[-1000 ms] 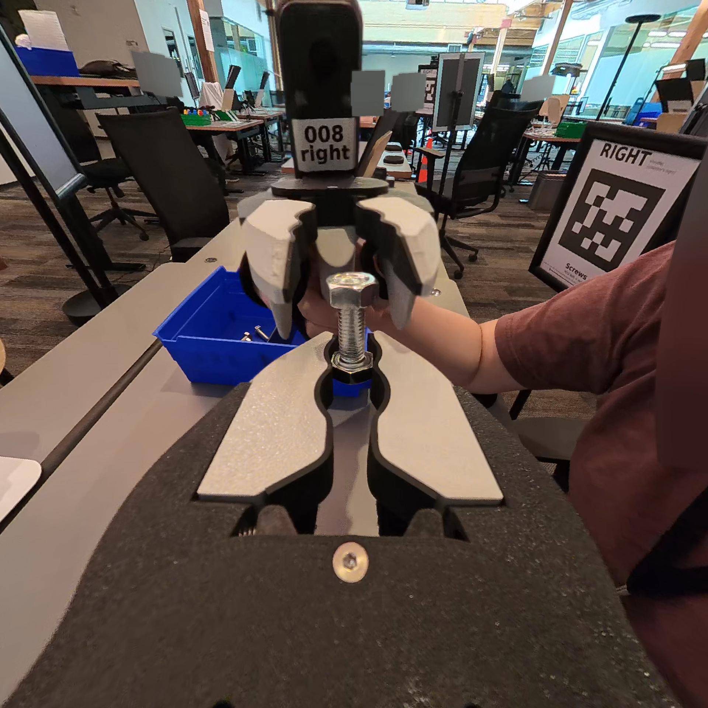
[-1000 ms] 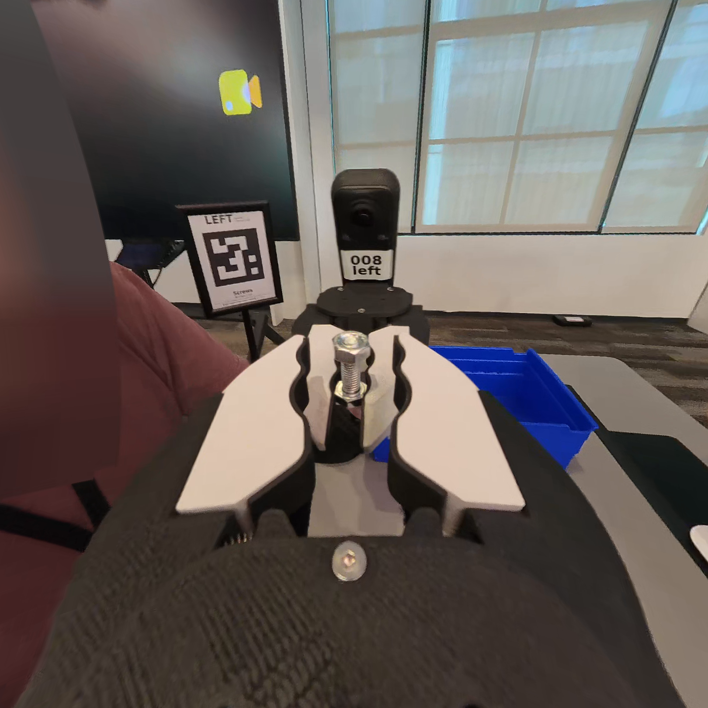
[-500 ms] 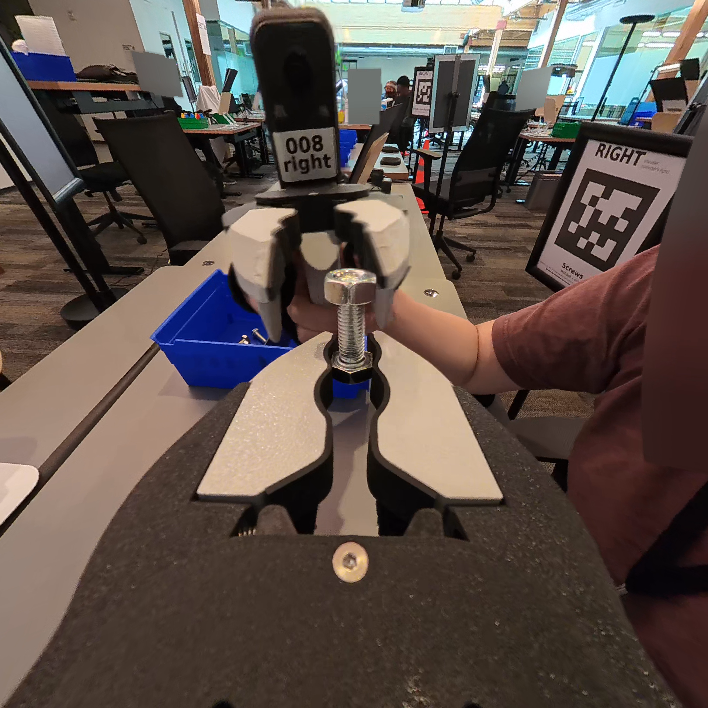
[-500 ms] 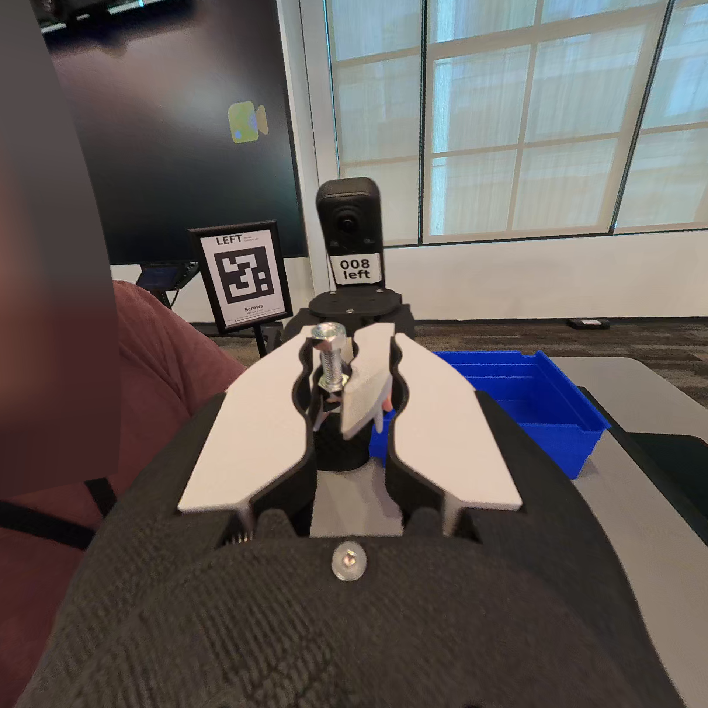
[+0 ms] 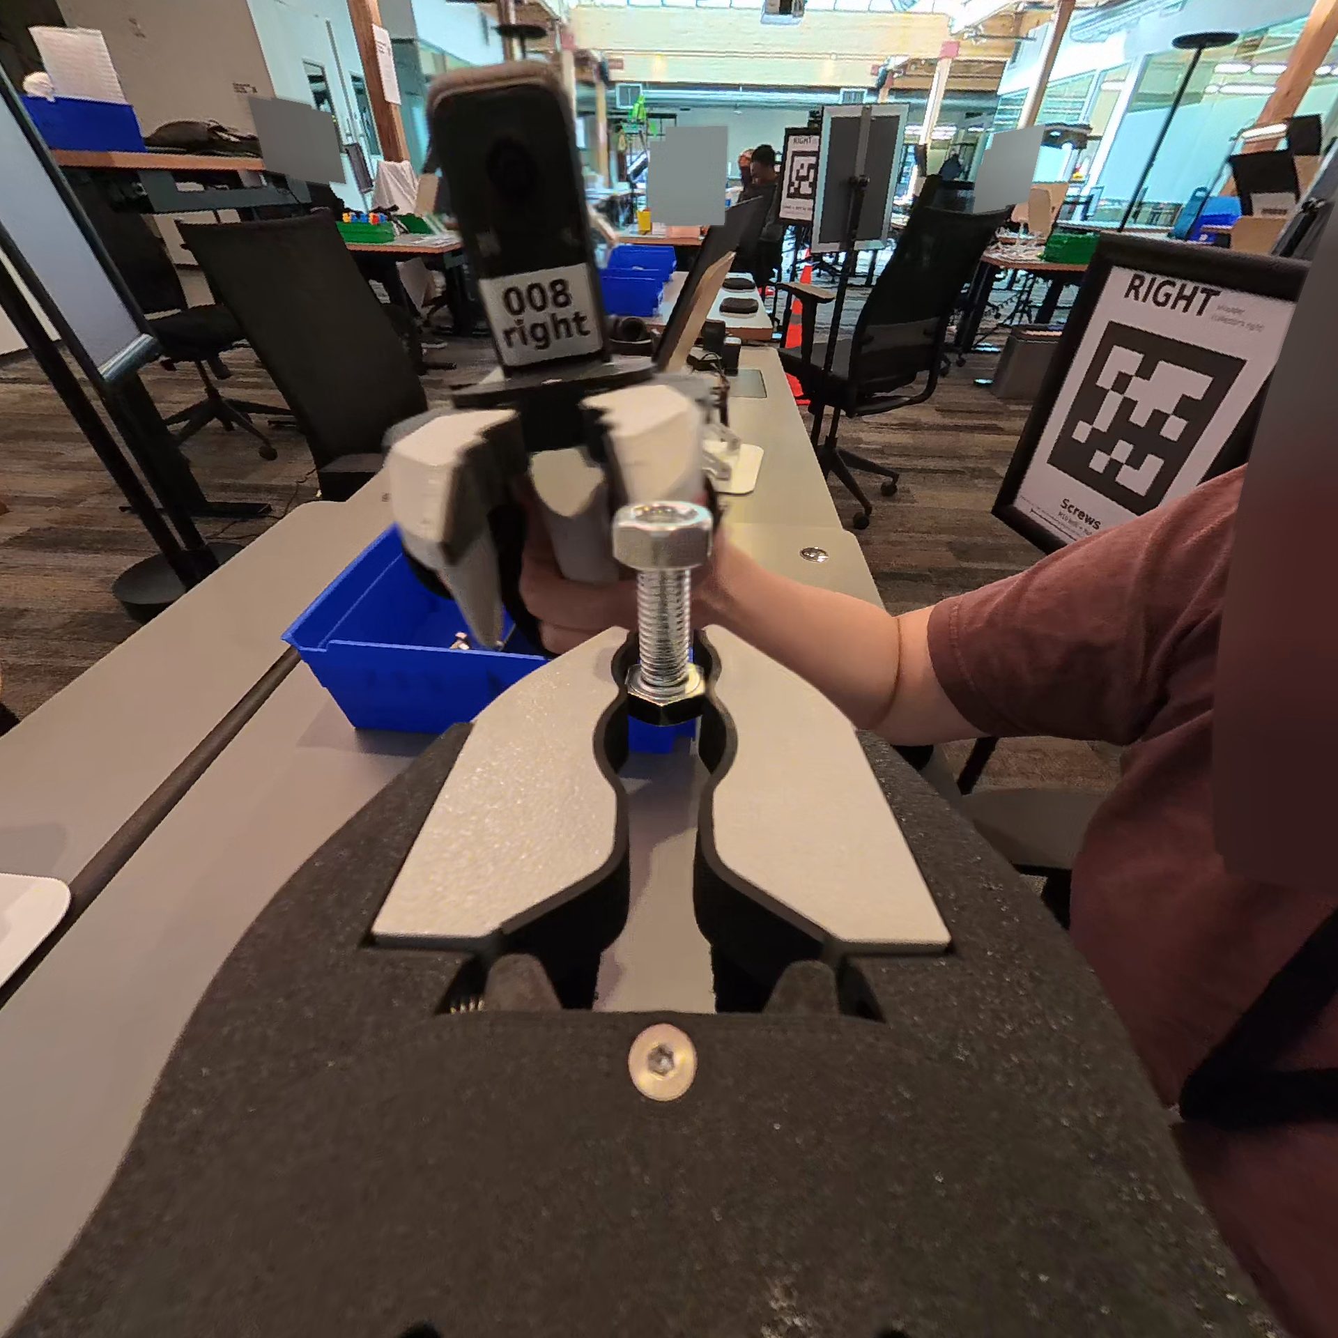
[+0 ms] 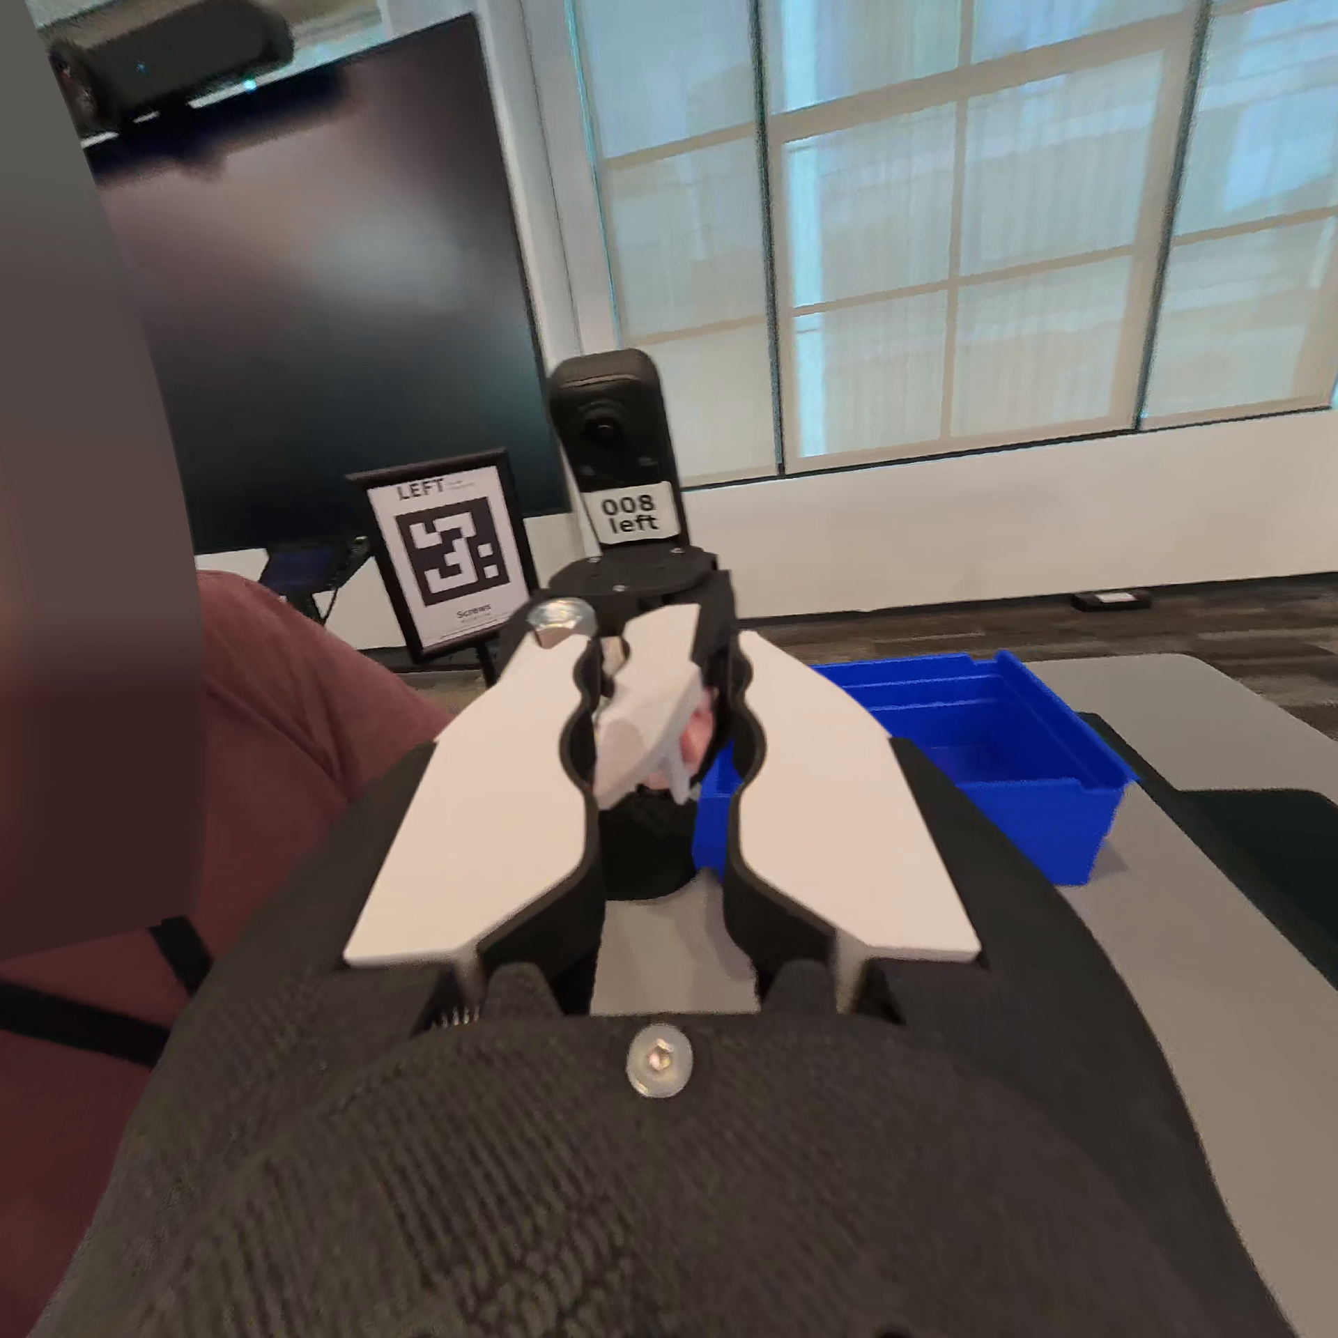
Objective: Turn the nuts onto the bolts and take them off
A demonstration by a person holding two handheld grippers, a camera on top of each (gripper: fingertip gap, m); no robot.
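A silver bolt (image 5: 662,615) stands upright with a hex nut (image 5: 663,537) at the top of its thread. My left gripper (image 5: 662,648) is shut on the bolt's lower hex end. My right gripper (image 5: 536,579) is open, tilted, and sits just behind and to the left of the nut, apart from it. In the right wrist view my right gripper (image 6: 651,644) is open, and the nut (image 6: 561,626) sits at its left fingertip, outside the gap. The left gripper (image 6: 641,713) shows through that gap, and most of the bolt is hidden there.
A blue bin (image 5: 405,666) with a few loose pieces of hardware stands on the grey table (image 5: 145,760); it also shows in the right wrist view (image 6: 1013,731). Framed marker signs (image 5: 1151,405) (image 6: 452,557) stand nearby. The person's forearm (image 5: 832,651) reaches in from the right. Tip to tip, the grippers are about 5 centimetres apart.
My right gripper, which straddled the nut, has swung left and tilted away from it. The left gripper still holds the bolt upright in the same place.
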